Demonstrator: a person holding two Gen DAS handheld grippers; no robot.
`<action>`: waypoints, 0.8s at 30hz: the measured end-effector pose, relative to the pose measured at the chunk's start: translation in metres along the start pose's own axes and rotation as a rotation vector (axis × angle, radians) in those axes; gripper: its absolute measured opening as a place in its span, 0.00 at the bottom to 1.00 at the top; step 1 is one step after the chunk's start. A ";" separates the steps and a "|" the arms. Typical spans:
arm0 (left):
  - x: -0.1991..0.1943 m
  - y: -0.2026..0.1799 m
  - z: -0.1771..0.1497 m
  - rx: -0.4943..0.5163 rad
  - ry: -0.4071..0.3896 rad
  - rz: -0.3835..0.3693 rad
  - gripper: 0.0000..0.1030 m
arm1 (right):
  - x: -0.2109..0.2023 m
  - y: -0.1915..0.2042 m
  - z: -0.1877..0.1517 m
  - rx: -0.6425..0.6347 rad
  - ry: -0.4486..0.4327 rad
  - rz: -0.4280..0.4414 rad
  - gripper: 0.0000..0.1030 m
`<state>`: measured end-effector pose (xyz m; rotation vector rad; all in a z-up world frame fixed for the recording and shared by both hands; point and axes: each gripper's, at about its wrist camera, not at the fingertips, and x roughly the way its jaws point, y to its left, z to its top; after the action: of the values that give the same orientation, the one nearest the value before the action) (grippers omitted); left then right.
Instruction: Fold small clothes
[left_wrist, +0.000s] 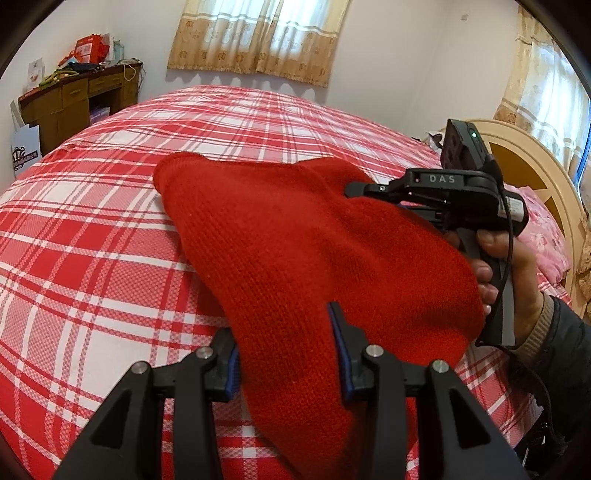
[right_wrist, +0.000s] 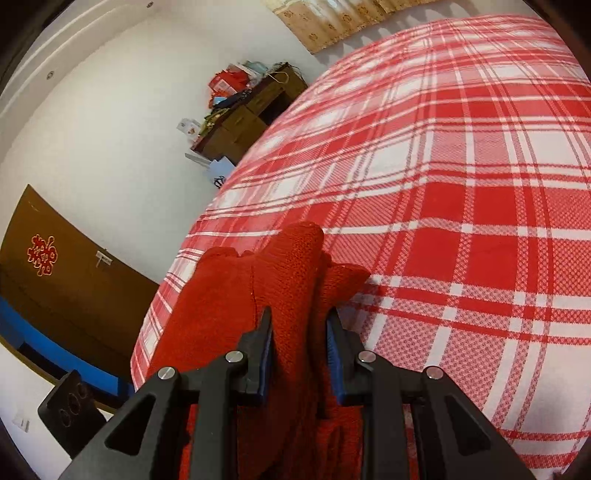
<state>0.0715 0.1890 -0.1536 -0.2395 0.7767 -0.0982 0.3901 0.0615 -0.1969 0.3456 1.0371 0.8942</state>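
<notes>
A red knit garment (left_wrist: 295, 240) hangs in a folded band above the bed's red-and-white plaid sheet (left_wrist: 92, 258), stretched between both grippers. My left gripper (left_wrist: 282, 325) is shut on its near end, the cloth filling the gap between the blue pads. My right gripper (left_wrist: 354, 190), held by a hand (left_wrist: 517, 266) in a dark sleeve, bites into the far right edge. In the right wrist view the right gripper (right_wrist: 300, 314) is shut on a bunched fold of the garment (right_wrist: 221, 295), which droops to the left over the sheet (right_wrist: 461, 221).
A cluttered wooden desk (left_wrist: 77, 96) stands past the bed's far left corner. A cream headboard (left_wrist: 535, 173) and pink bedding (left_wrist: 546, 236) lie to the right. Curtained windows (left_wrist: 258, 37) are on the far wall. A brown door (right_wrist: 74, 280) is beside the bed.
</notes>
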 end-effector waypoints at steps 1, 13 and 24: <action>0.000 0.000 0.000 -0.003 -0.001 0.001 0.41 | 0.002 -0.002 -0.001 0.008 0.004 -0.007 0.26; -0.003 -0.001 -0.001 -0.017 -0.004 0.086 0.64 | 0.004 -0.005 -0.004 0.010 0.017 -0.061 0.29; -0.017 -0.004 0.006 0.007 -0.023 0.127 0.75 | -0.044 0.034 -0.011 -0.134 -0.094 -0.130 0.33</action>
<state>0.0636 0.1891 -0.1369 -0.1836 0.7663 0.0221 0.3557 0.0462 -0.1547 0.2035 0.8979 0.8180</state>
